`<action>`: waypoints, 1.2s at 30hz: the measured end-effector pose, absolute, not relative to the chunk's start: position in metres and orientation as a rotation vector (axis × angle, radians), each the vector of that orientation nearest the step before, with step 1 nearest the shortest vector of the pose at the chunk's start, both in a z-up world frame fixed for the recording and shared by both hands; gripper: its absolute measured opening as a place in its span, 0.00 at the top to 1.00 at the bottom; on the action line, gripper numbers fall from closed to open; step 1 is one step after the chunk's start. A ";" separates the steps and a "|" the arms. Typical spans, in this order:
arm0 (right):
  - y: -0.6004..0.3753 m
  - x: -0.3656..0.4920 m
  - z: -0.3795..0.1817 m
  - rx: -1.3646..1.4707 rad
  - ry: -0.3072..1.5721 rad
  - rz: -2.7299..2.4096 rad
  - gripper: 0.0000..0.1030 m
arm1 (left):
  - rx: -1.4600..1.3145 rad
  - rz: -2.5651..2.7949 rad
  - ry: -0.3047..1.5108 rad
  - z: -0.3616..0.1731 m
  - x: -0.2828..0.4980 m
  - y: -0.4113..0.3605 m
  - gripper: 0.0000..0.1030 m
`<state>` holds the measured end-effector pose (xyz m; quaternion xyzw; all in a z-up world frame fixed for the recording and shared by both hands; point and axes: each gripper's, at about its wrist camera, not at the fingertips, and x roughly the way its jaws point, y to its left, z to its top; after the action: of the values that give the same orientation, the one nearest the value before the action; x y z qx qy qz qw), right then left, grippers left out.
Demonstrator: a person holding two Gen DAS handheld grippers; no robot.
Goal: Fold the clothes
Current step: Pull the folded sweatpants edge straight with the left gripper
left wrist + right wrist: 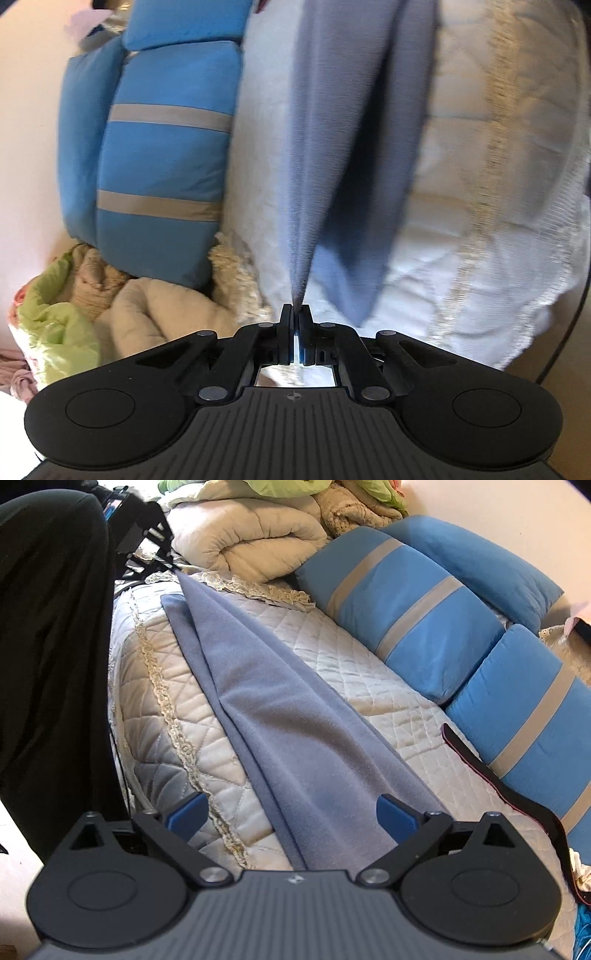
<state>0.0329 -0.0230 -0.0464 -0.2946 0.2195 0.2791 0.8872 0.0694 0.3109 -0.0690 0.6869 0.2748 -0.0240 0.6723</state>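
Observation:
A blue-grey fleece cloth (280, 716) lies stretched in long folds along the white quilted bed (373, 675). My left gripper (295, 312) is shut on one end of the cloth (332, 147), which runs away from it, pulled into a taut point at the fingertips. My right gripper (291, 812) is open, its blue-padded fingers (395, 814) spread on either side of the near end of the cloth, just above it. The left gripper also shows far off in the right wrist view (162, 559), at the cloth's far end.
Blue pillows with grey stripes (413, 605) line the bed along the wall. A rolled beige duvet (255, 539) and green bedding (55, 325) are piled at the bed's end. A black strap (495, 779) lies by the pillows. The person's dark clothing (51, 627) fills the left.

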 end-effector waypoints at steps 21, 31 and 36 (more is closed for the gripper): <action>-0.021 0.031 -0.046 -0.614 0.447 0.586 0.02 | 1.468 -0.032 0.748 -0.084 0.064 0.323 0.58; -0.006 0.026 -0.047 -0.688 0.339 0.544 0.04 | 1.385 -0.174 0.453 -0.051 0.034 0.275 0.37; -0.005 0.025 -0.048 -0.676 0.352 0.570 0.03 | 1.480 -0.241 0.352 -0.070 0.038 0.257 0.37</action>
<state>0.0251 -0.0046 -0.0479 -0.3252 0.1694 0.2746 0.8889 0.0377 0.2574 -0.0703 0.6689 0.1593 -0.1090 0.7179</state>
